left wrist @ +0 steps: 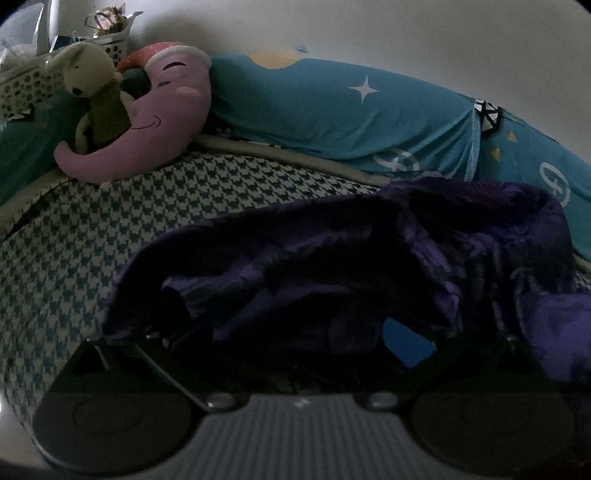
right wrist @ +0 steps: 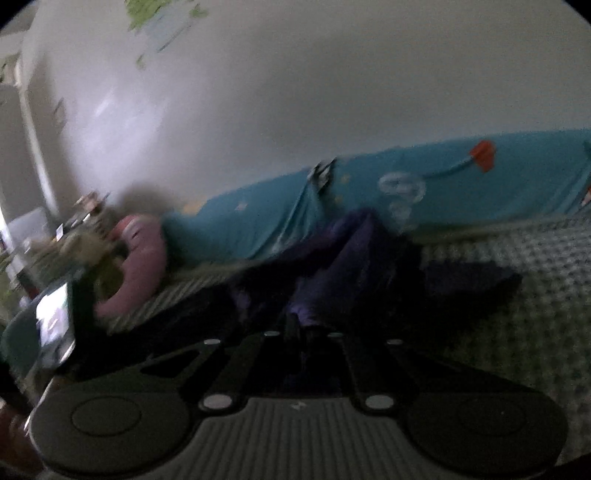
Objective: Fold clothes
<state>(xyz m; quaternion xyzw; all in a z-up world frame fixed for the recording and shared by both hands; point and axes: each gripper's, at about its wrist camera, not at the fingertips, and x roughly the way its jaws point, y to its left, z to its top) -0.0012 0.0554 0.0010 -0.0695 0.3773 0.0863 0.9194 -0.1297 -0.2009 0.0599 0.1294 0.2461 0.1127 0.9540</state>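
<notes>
The right gripper [right wrist: 301, 328] is pinching the purple garment [right wrist: 332, 258]; its thin hold risks slipping. The left gripper's [left wrist: 295, 332] state is hidden.

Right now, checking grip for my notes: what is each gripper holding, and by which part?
Right gripper: purple garment, pinched at a bunched fold. Left gripper: unclear, too dark.

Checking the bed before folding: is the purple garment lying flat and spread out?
No, the garment lies bunched in dark rumpled folds on the checked cover.

Dim light; a plain pale wall [left wrist: 406, 33] rises behind the bed, with its houndstooth sheet [left wrist: 110, 229] and teal quilt [left wrist: 314, 110].
</notes>
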